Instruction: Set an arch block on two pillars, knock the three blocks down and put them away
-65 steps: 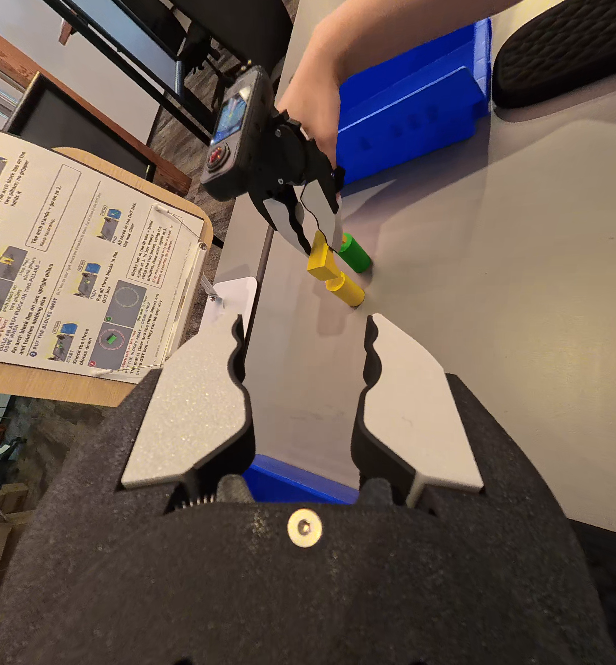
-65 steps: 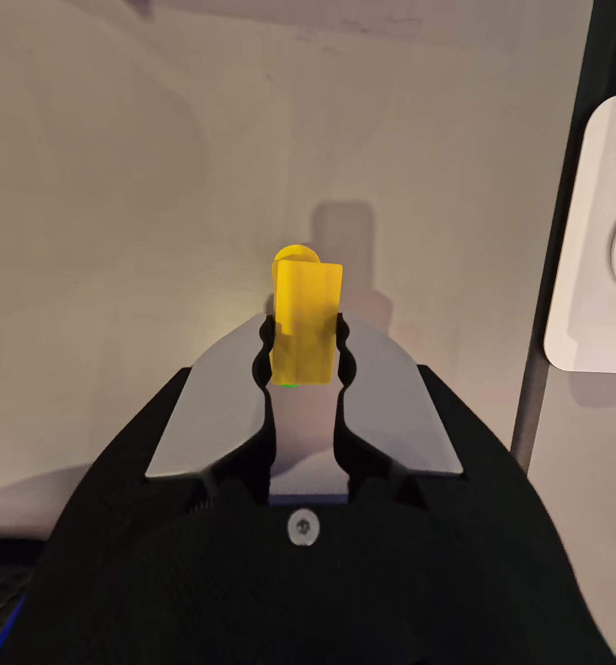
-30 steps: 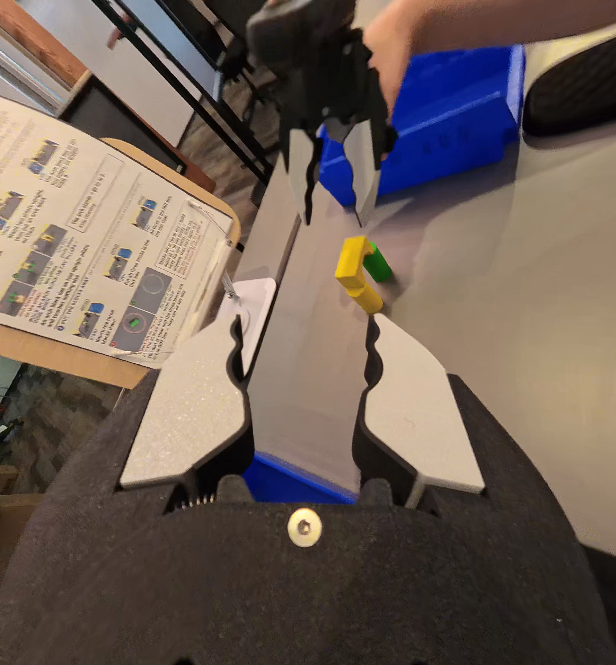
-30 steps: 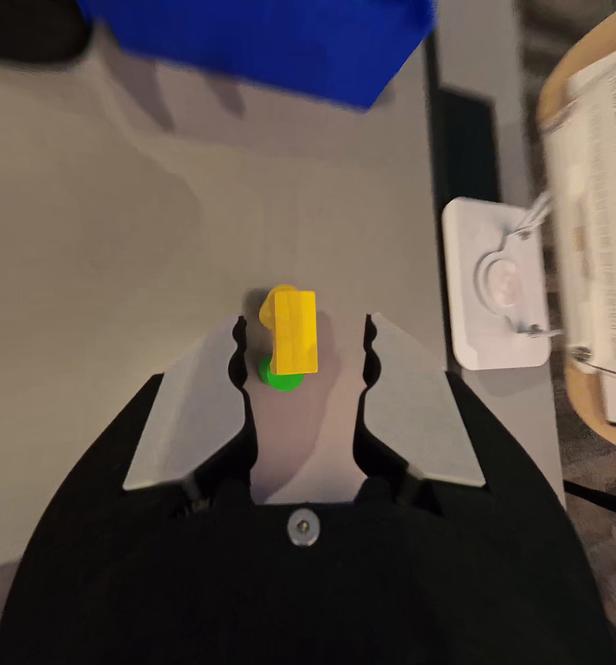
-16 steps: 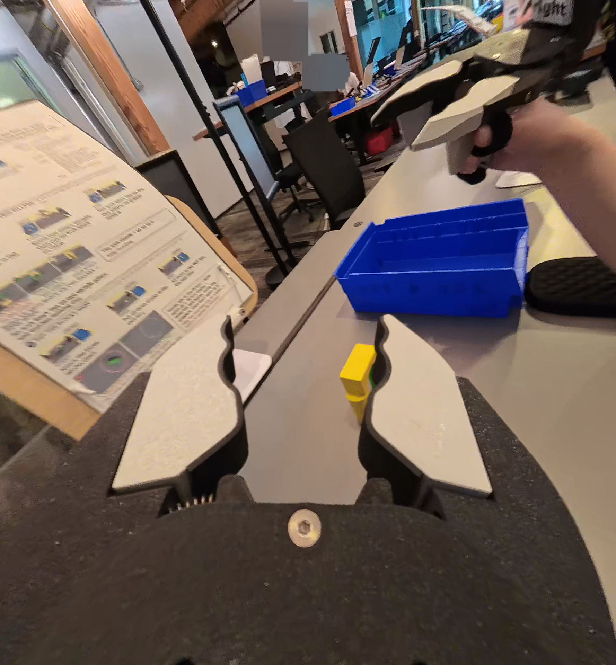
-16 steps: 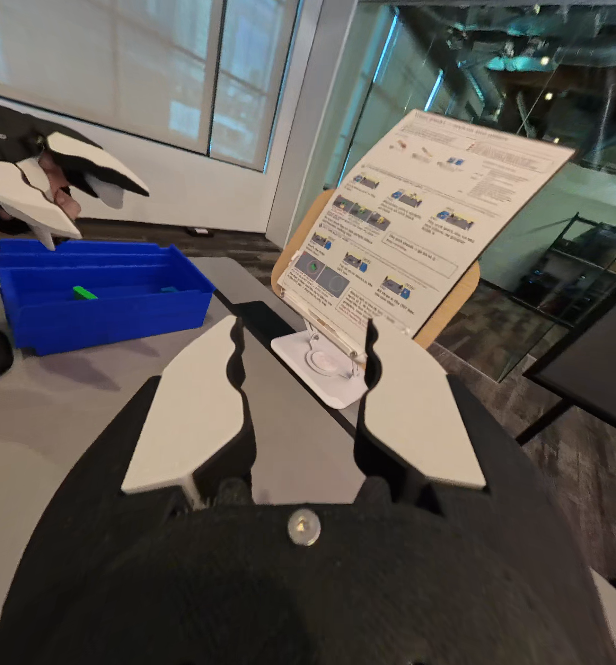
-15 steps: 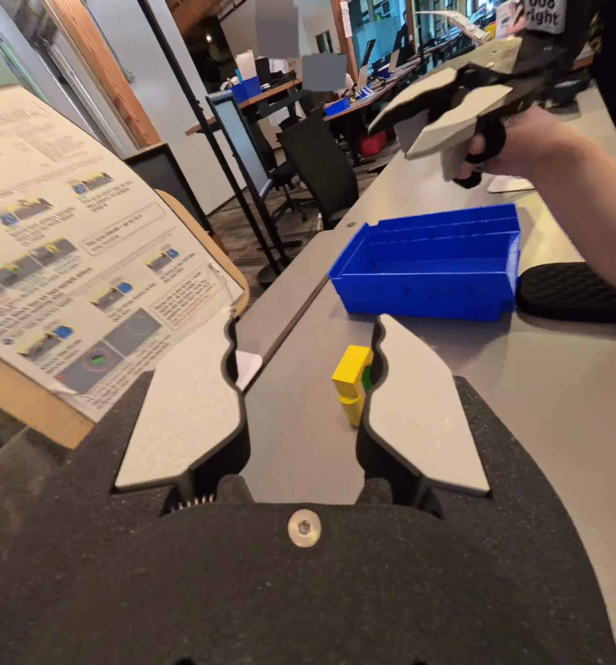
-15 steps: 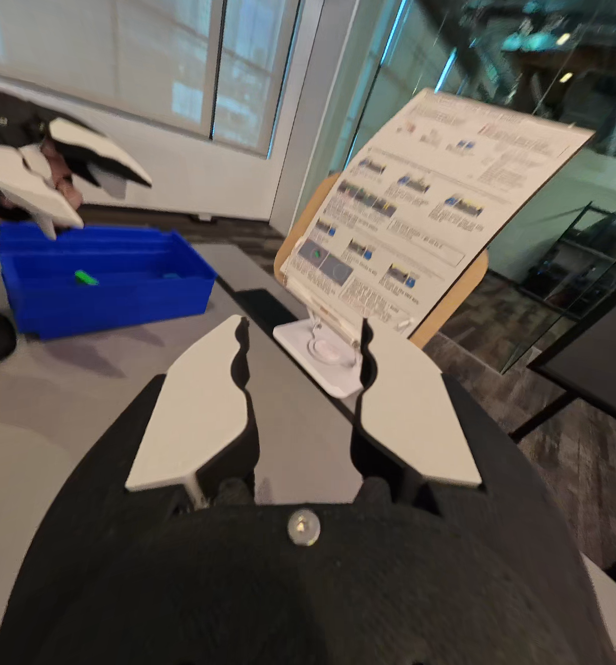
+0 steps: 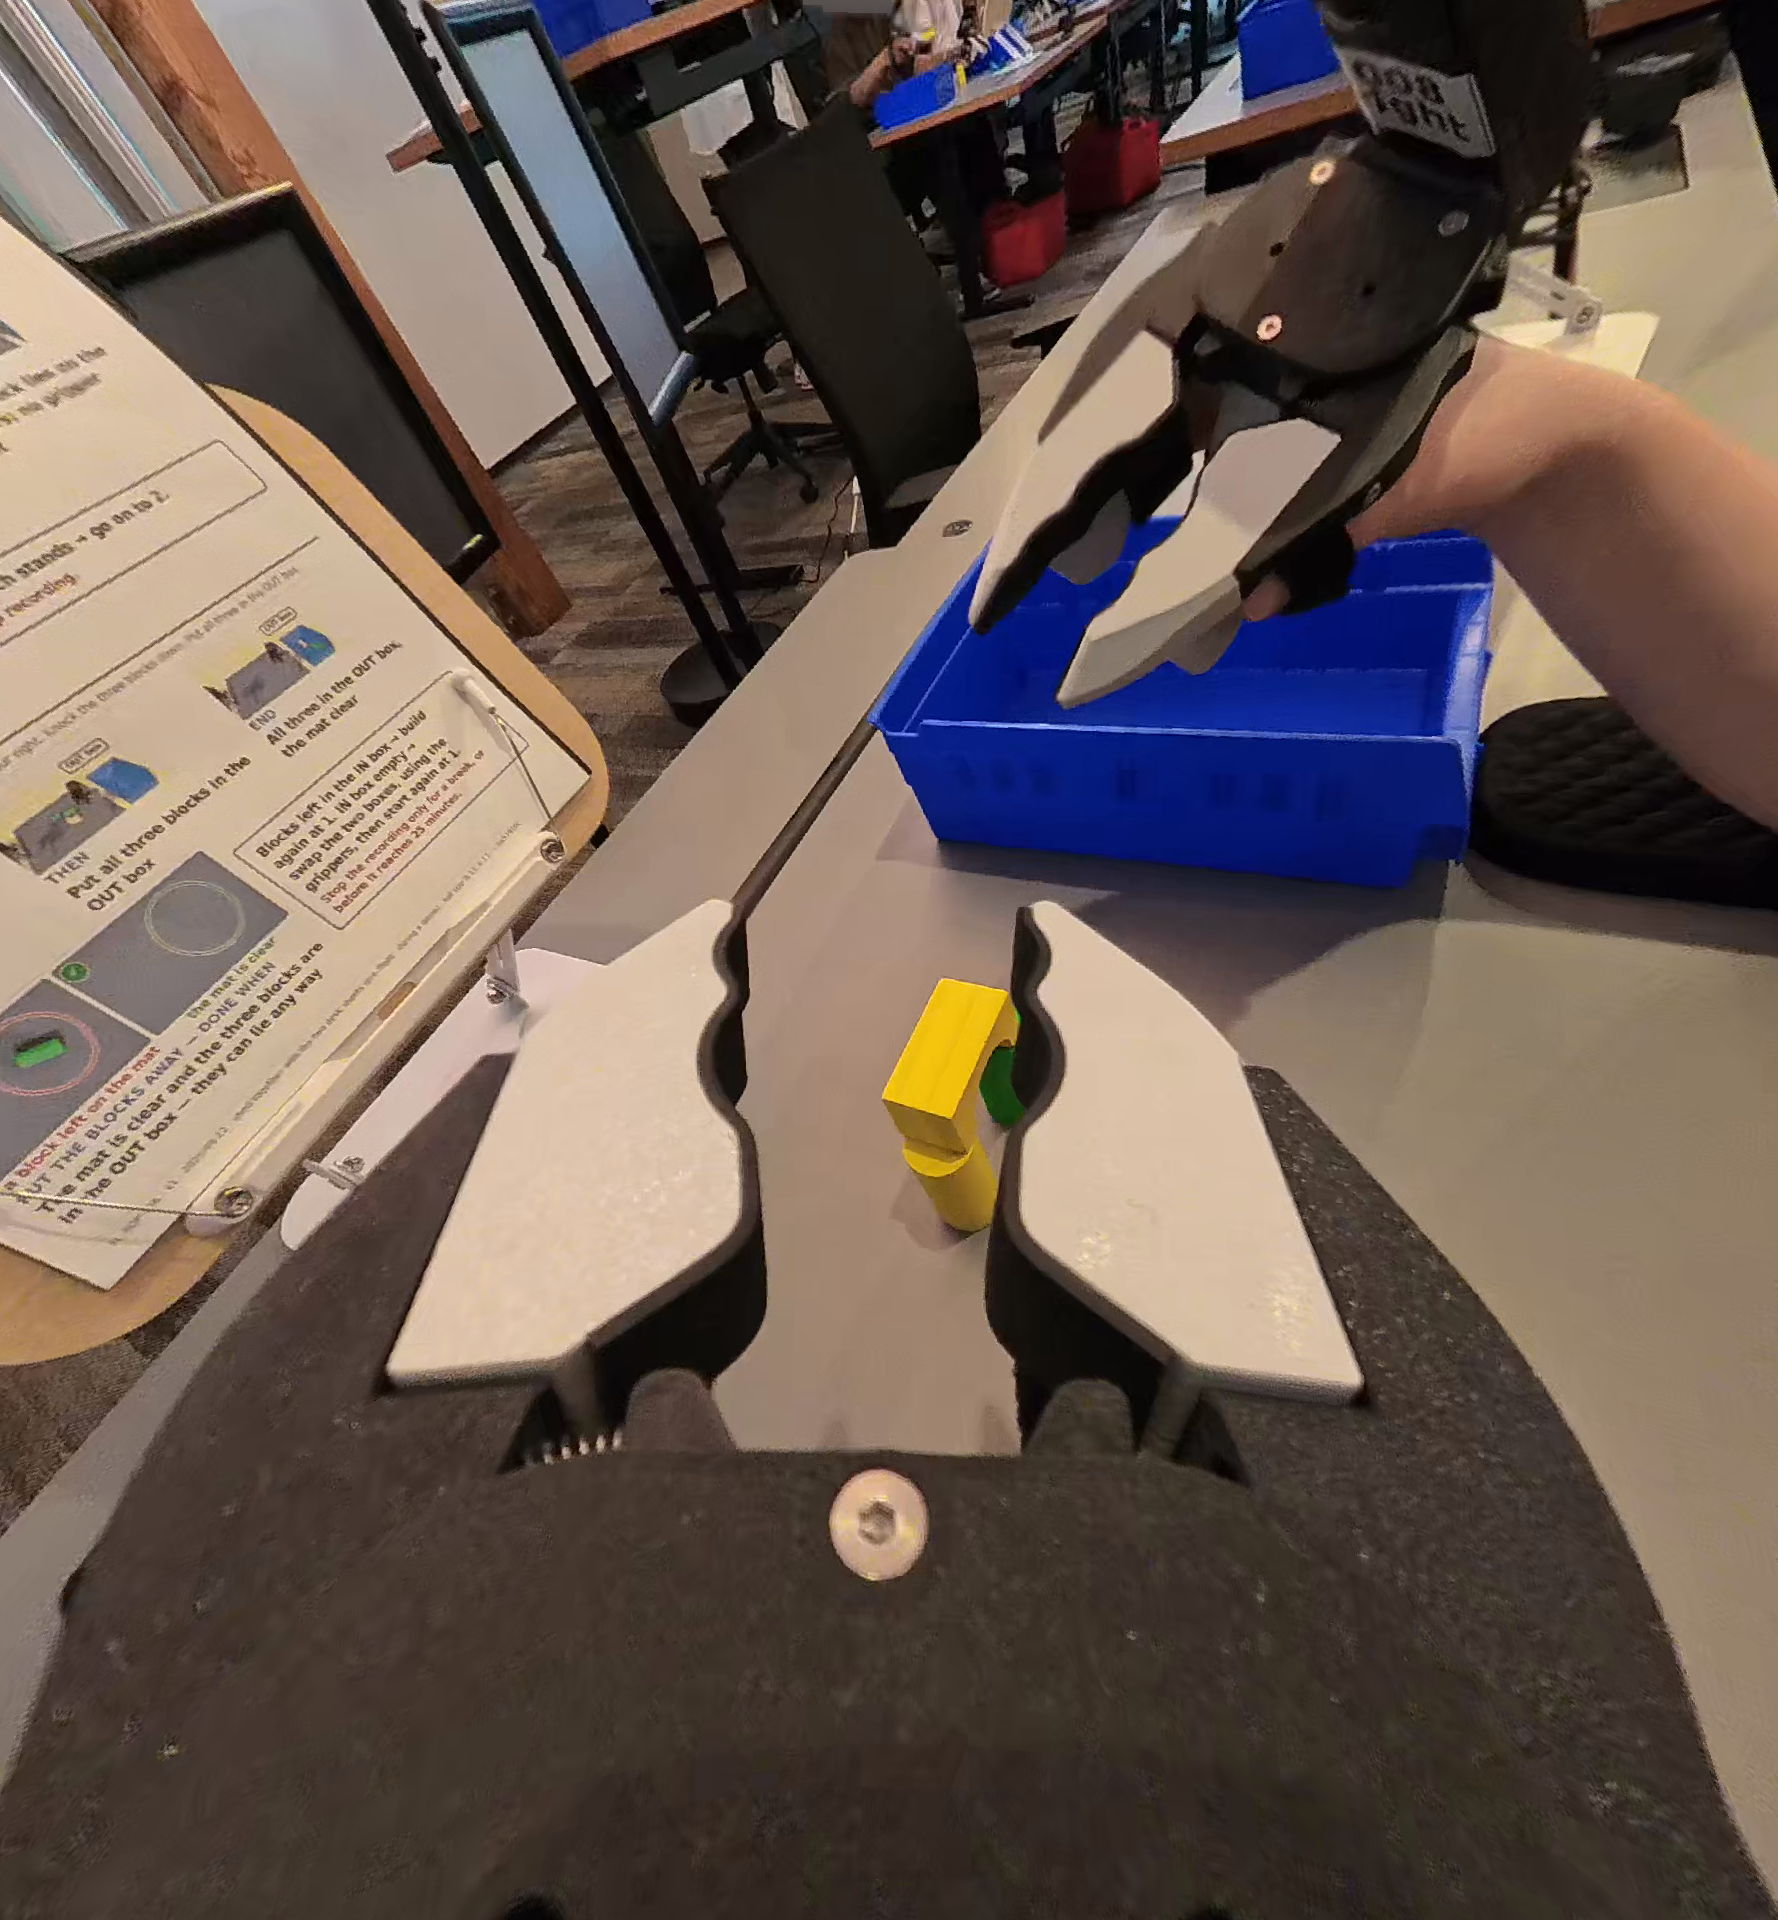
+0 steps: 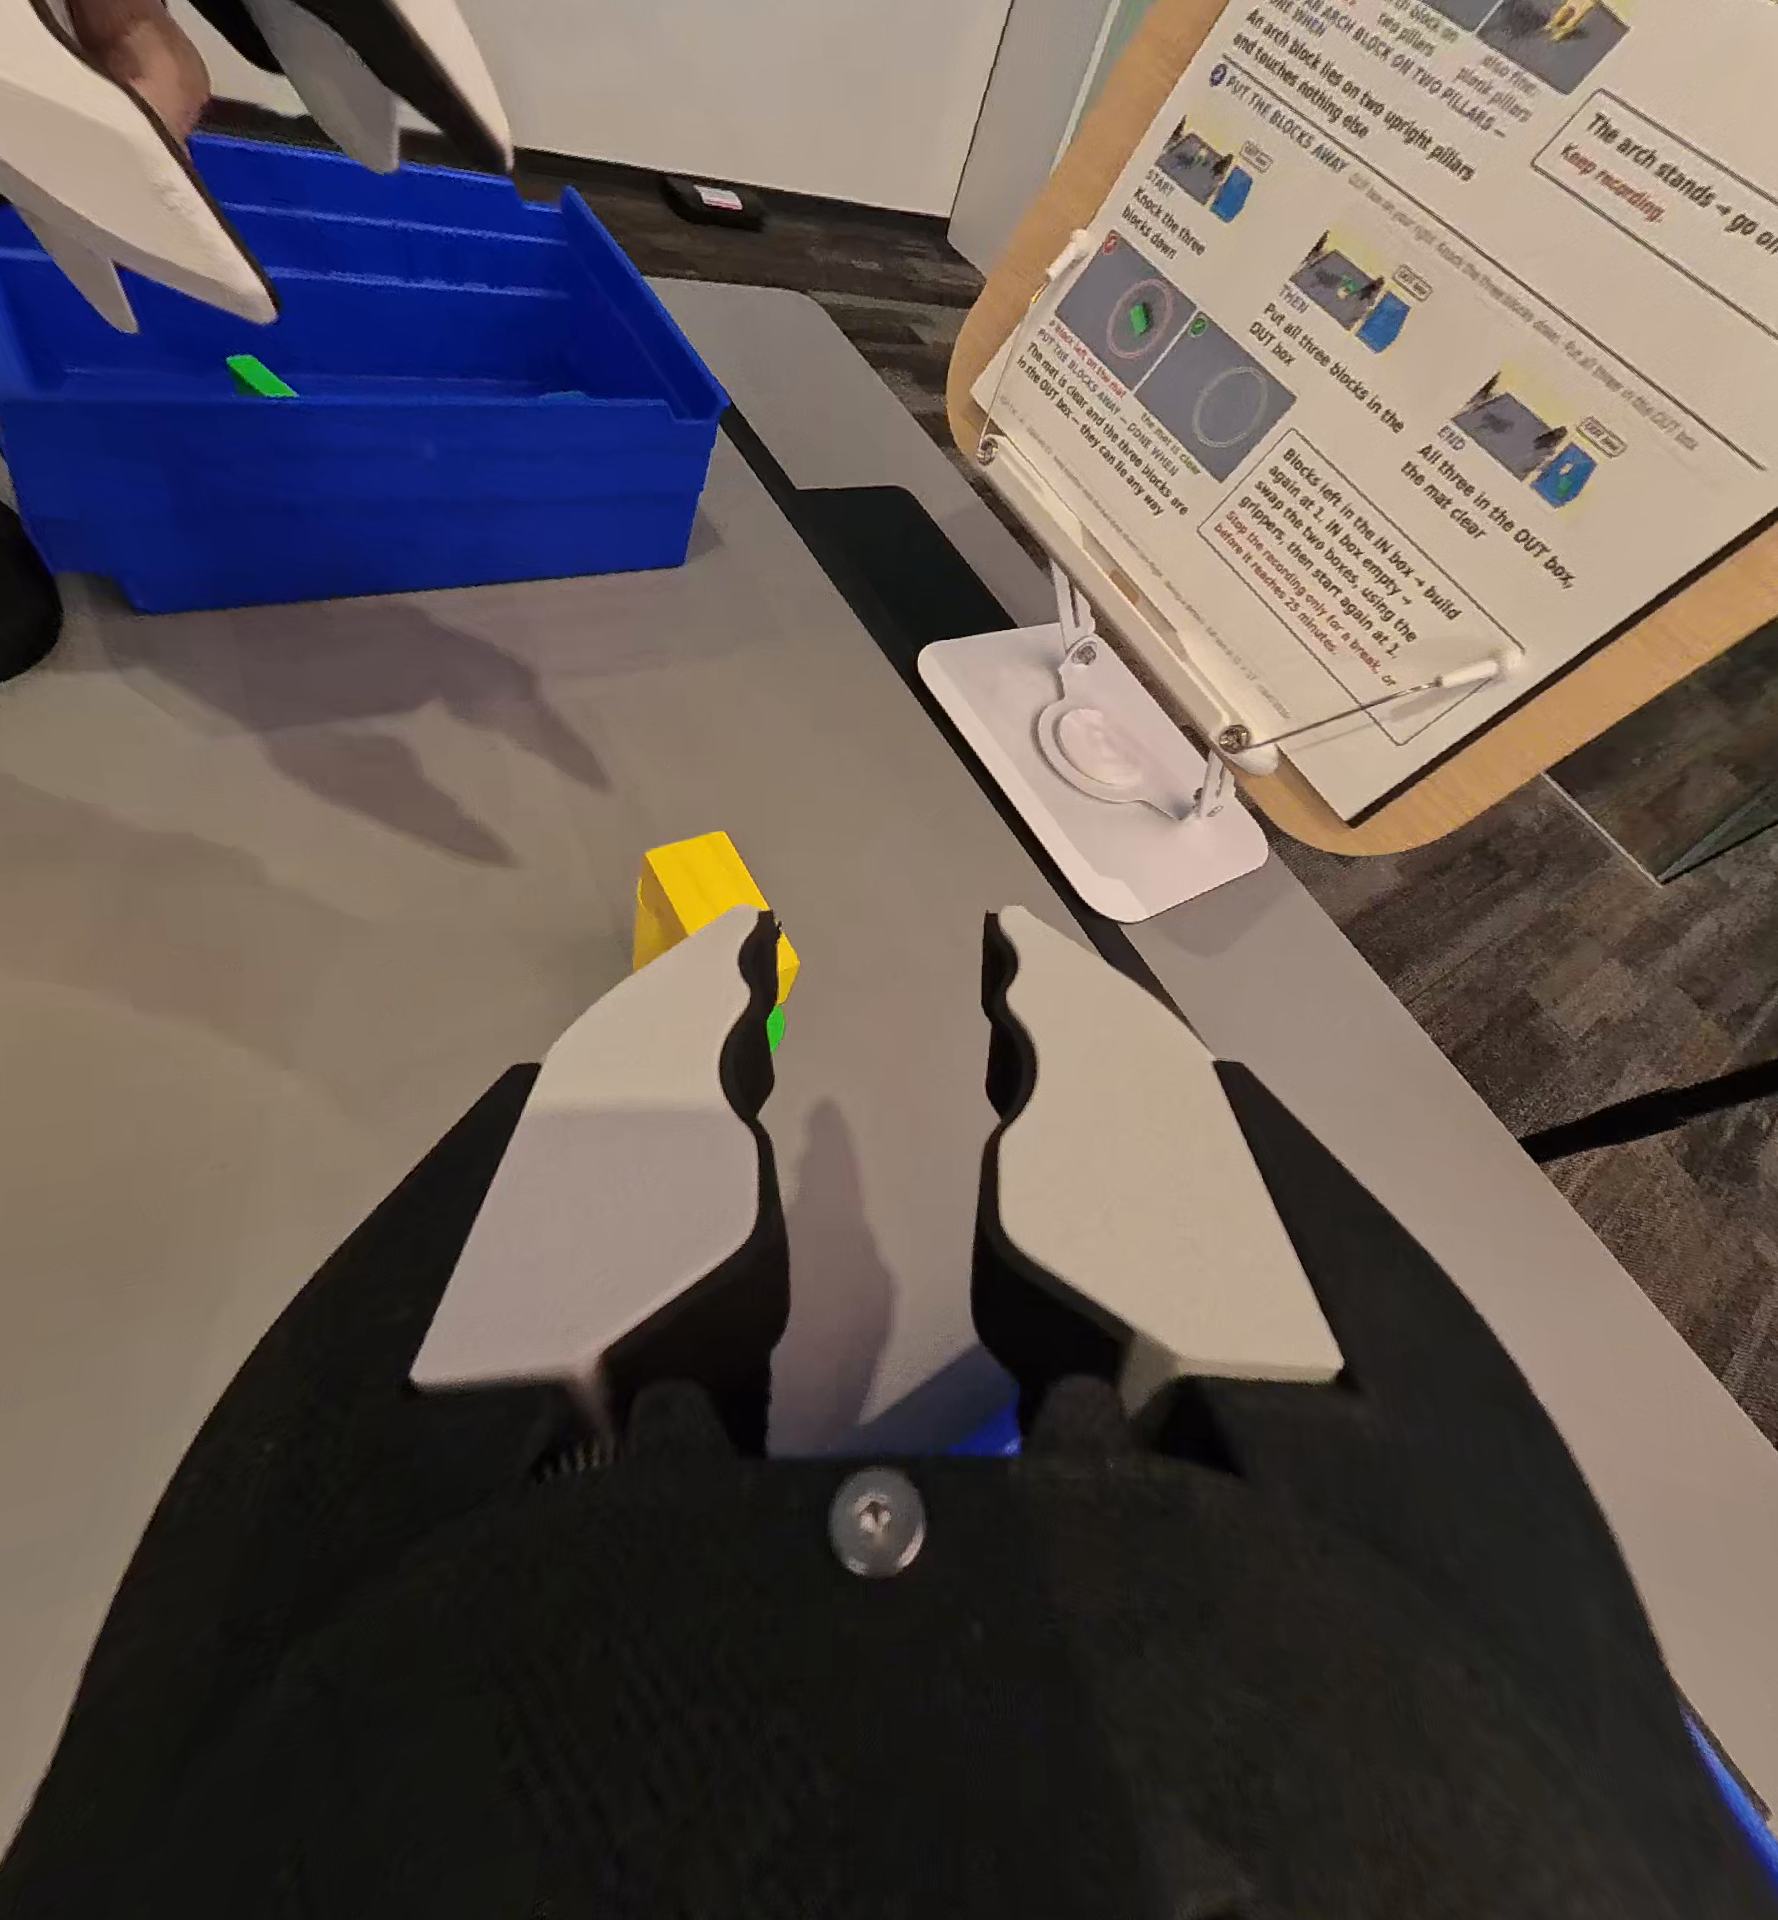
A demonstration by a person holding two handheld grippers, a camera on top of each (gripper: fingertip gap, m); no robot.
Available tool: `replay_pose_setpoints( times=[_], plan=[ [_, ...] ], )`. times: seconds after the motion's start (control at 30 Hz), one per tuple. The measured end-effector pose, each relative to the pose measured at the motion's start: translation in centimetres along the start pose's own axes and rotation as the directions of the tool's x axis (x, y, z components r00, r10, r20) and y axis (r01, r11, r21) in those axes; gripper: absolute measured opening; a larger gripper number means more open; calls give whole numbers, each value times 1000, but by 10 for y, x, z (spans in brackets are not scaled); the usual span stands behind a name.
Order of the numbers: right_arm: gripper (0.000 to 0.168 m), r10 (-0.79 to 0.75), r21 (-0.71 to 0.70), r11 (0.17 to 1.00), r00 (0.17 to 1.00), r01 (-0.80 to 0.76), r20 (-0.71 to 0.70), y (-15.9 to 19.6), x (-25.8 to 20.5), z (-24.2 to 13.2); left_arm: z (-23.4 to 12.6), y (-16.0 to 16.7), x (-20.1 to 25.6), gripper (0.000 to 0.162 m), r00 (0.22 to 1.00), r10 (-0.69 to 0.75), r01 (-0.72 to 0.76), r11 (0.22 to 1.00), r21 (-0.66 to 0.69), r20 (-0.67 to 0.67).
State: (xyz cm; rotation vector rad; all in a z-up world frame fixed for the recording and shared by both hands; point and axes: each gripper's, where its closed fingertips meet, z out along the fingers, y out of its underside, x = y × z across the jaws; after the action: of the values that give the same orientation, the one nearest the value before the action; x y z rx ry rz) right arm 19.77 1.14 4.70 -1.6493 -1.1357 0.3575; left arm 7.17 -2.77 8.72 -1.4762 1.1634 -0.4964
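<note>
A yellow arch block [image 9: 942, 1060] rests across an upright yellow pillar [image 9: 960, 1187] and an upright green pillar [image 9: 999, 1086] on the grey table. My left gripper [image 9: 880, 930] is open and empty, with the stack between its fingers and close to the right one. In the right wrist view the arch [image 10: 703, 883] and green pillar [image 10: 776, 1029] sit just past the left fingertip of my right gripper [image 10: 880, 930], which is open and empty. The yellow pillar is hidden there. Each gripper also shows in the other's view, raised over a blue bin: the right [image 9: 1103, 623], the left [image 10: 272, 208].
One blue bin [image 9: 1176, 769] stands beyond the stack, next to a black pad [image 9: 1643, 810]. The other blue bin [image 10: 376, 468] holds a green block [image 10: 259, 376]. An instruction board [image 10: 1384, 364] on a white stand [image 10: 1093, 769] sits at the table's edge. Across from one pair of fingers to the other is roughly 15 cm. From either gripper's tips it is about 15 cm to the arch [image 10: 703, 883]. The left camera catches it too, in the left wrist view [image 9: 934, 1063].
My right gripper let go of the arch, opened and drew back. Both grippers rose, then came back down toward the table. The stack has stayed standing.
</note>
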Motion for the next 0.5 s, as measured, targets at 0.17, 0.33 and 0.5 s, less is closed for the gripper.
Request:
replay_pose_setpoints(
  times=[0.17, 0.33, 0.5],
  plan=[
    [39, 143, -16, 990, 990, -143, -1, 11, 9, 8, -4, 9, -2, 38, 997, -68, 69, 997, 41, -33],
    [39, 228, 90, 970, 973, -227, -11, 4, 21, 4, -8, 29, -11, 38, 996, -71, 72, 997, 20, -44],
    [36, 263, 209, 943, 965, -258, 3, -11, 26, -3, -11, 28, -14, 36, 995, -74, 77, 996, 44, -74]
  ],
)
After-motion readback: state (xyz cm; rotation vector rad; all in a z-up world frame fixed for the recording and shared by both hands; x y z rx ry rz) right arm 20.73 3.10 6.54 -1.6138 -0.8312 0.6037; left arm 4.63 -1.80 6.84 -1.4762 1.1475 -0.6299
